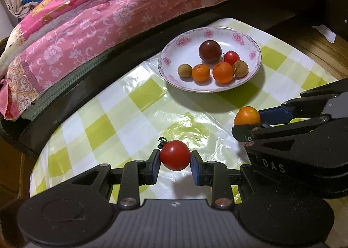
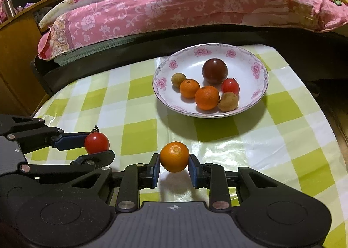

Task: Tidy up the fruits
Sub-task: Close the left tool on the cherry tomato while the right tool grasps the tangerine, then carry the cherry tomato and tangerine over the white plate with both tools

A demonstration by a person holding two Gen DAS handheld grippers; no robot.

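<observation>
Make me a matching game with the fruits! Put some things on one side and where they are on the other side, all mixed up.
Things:
1. red tomato with a stem
2. dark plum
3. lone orange
4. plate

Places:
A. in the right gripper
B. on the checked cloth
C. in the left gripper
D. at the back of the plate

Pairs: 1-C, 2-D, 3-A, 4-B
</observation>
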